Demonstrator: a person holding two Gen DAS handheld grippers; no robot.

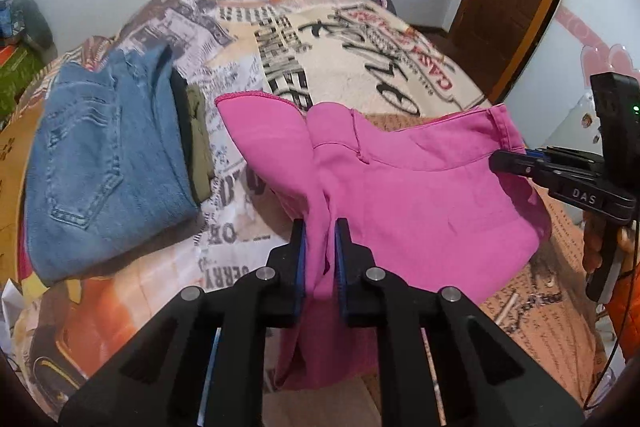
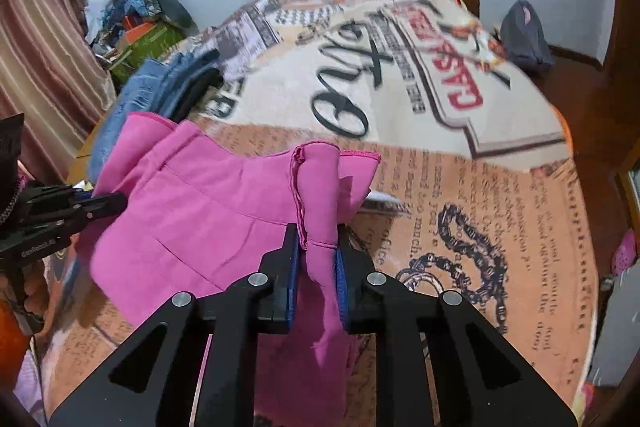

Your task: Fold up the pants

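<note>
- Left wrist view: left gripper (image 1: 320, 251) closed on a bunched fold of the bright pink cotton pants (image 1: 408, 187), cloth pinched between its blue-padded fingers (image 1: 301, 255). The pants hang lifted above the newspaper-print bedspread (image 1: 360, 67), stretched toward the right gripper (image 1: 505, 159), which clamps the far hemmed edge. Beside them, to the left, lies a folded blue denim garment (image 1: 108, 163) on top of a folded olive-green garment (image 1: 200, 147), both resting on the bedspread.
- Right wrist view: right gripper (image 2: 318, 259) closed on a rolled pink edge; the left gripper (image 2: 108, 203) grips the opposite side. The pants (image 2: 208, 211) sag between the two, clear of the bedspread (image 2: 500, 227).
- Progress, as judged: the pants appear partly doubled and held aloft; laying them flat and completing the final folds remain. The denim stack suggests earlier items are finished.
</note>
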